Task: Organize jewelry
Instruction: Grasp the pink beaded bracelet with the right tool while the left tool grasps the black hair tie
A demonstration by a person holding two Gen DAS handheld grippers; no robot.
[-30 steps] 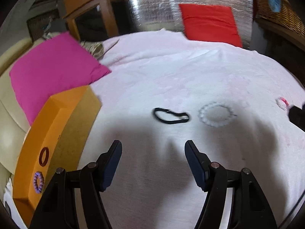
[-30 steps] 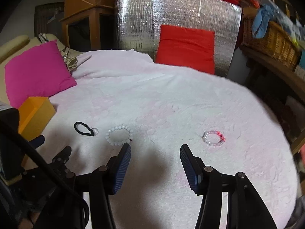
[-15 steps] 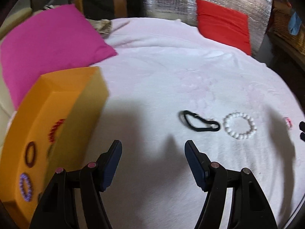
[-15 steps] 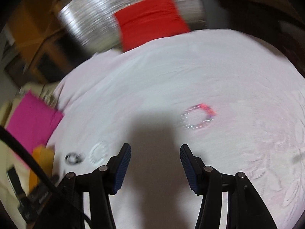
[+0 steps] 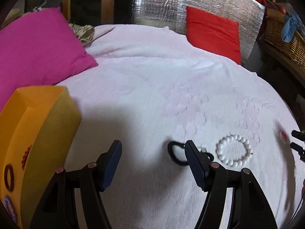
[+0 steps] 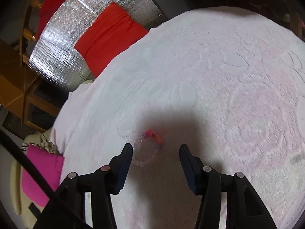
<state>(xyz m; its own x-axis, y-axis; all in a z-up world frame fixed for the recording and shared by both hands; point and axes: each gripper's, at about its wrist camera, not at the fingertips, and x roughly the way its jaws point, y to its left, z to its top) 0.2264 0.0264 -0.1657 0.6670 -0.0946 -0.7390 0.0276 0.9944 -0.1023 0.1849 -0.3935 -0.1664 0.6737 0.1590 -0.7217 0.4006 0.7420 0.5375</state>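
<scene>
In the left wrist view my left gripper (image 5: 152, 148) is open and empty above the white blanket (image 5: 162, 95). A black bracelet (image 5: 176, 152) lies just by its right finger, partly hidden behind it. A white bead bracelet (image 5: 234, 152) lies to the right of it. An orange box (image 5: 42, 133) at the left holds several bracelets (image 5: 9, 177). In the right wrist view my right gripper (image 6: 155, 148) is open and empty, low over a clear bracelet with red beads (image 6: 148, 147) that lies close to the left finger. That bracelet also shows in the left wrist view (image 5: 282, 133).
A magenta pillow (image 5: 38, 47) lies at the back left, a red pillow (image 5: 211, 30) against a silver foil panel (image 5: 162, 3) at the back. A wicker basket (image 5: 282, 38) stands at the right. The blanket (image 6: 228, 76) stretches wide to the right.
My left gripper has swung right and down toward the black bracelet. My right gripper has tilted and moved down close over the clear and red bracelet.
</scene>
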